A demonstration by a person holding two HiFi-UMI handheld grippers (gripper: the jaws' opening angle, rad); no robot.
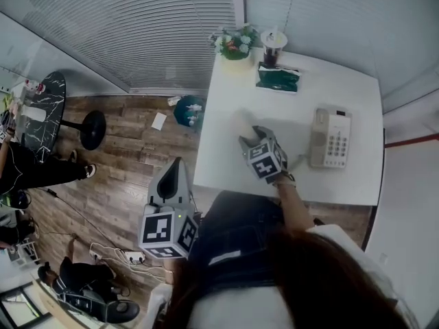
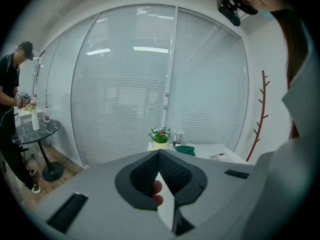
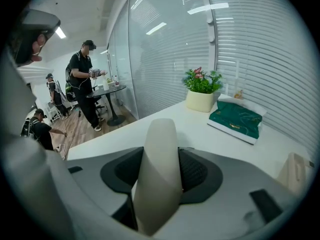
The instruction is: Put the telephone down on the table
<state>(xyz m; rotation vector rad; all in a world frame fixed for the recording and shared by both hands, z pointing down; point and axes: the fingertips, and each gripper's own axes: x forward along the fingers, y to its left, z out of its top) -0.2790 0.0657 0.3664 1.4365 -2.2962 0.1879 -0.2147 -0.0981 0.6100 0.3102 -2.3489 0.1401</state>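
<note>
The cream telephone base [image 1: 330,138] with its keypad lies on the white table [image 1: 226,163], near the right edge. My right gripper [image 1: 250,140] hovers over the middle of the table, left of the base. It is shut on the cream handset [image 3: 159,169], which stands upright between the dark pads and hides the gap. The base's corner [image 3: 295,171] shows at the right in the right gripper view. My left gripper [image 1: 174,168] hangs off the table's left side, above the wooden floor. In its own view the left gripper [image 2: 159,156] has its tips together with nothing between them.
At the table's far edge stand a potted plant [image 1: 235,45], a lidded cup [image 1: 273,45] and a green tissue pack [image 1: 278,78]. A teal object [image 1: 190,110] lies on the floor by the table. A round black table [image 1: 41,112] and people are at the left.
</note>
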